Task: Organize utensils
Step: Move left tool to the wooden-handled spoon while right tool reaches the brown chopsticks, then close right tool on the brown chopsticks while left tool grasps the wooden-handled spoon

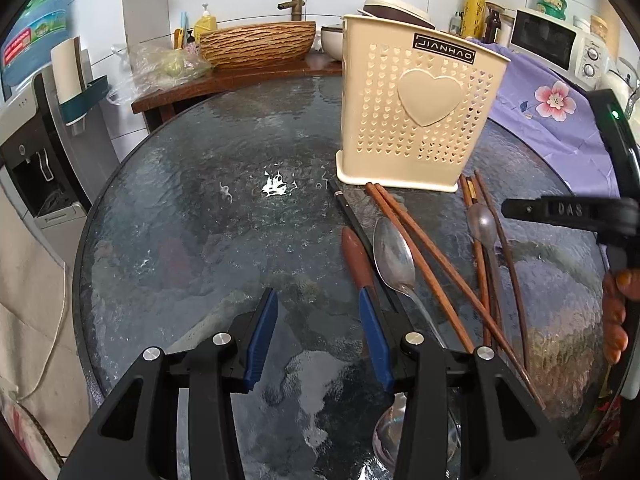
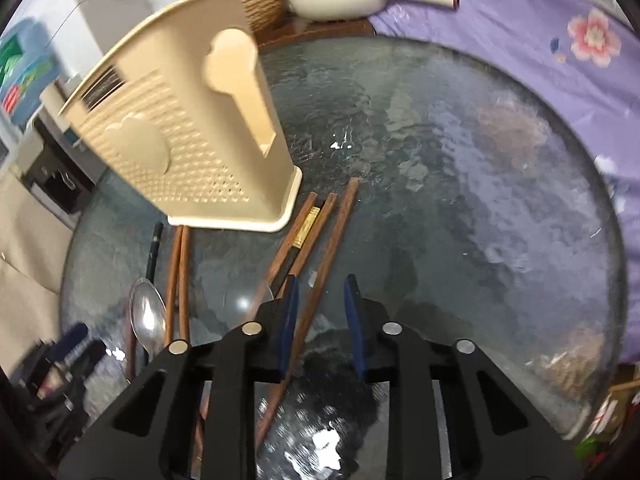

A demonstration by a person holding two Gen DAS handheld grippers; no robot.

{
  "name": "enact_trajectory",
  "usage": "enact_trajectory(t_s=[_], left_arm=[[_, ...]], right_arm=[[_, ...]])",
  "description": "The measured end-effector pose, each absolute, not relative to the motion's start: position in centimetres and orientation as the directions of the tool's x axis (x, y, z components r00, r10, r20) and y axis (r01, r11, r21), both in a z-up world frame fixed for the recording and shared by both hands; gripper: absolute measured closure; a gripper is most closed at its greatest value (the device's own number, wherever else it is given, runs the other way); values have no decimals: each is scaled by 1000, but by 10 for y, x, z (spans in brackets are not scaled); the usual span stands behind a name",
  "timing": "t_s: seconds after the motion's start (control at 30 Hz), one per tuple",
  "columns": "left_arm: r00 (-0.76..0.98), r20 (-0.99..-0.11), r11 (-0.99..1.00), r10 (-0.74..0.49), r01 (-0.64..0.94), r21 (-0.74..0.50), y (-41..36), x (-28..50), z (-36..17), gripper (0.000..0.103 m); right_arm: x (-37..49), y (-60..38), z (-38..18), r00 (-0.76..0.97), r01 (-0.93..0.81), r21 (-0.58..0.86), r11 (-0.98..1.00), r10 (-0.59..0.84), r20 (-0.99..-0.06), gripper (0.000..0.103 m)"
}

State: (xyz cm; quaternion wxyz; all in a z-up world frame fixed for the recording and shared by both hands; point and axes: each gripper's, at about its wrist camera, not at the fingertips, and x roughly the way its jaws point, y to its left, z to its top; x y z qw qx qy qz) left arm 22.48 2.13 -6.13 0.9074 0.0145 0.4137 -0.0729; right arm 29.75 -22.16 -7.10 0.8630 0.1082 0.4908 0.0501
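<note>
Currently the left claw [image 1: 318, 332] is hanging over the glass counter [image 1: 180, 220], jaws partly spread with nothing between them; its right pad is sitting just beside a brown-handled utensil [image 1: 357, 258] and a steel spoon [image 1: 394, 258]. Utensils are lying loose on the counter in front of the cream holder [image 1: 416, 108], which is standing upright toward the far side: a chopstick pair [image 1: 420, 256] running diagonally, a black stick [image 1: 348, 212], a second spoon [image 1: 482, 226] crossing more chopsticks [image 1: 508, 256]. Right claw [image 2: 320, 322] is pointing down at the counter, jaws narrowly spread around one brown chopstick [image 2: 320, 280]; the stick is lying against the left pad, right pad is standing clear of it, so no pinch showing. A gold-banded black chopstick [image 2: 306, 226] is lying just left of it. Purple floral cloth [image 2: 540, 40] is covering the far edge.
</note>
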Motion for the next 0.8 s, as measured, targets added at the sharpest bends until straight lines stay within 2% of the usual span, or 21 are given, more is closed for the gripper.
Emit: enact_trajectory(t_s=[0.2, 0.8], left_arm=[[645, -755, 989, -117, 149, -27, 21, 229, -62, 61], [635, -764, 985, -117, 173, -7, 11, 235, -67, 61]], right_arm=[[316, -215, -78, 484, 44, 215, 976, 167, -859, 88], [368, -208, -85, 445, 61, 139, 988, 98, -890, 89]])
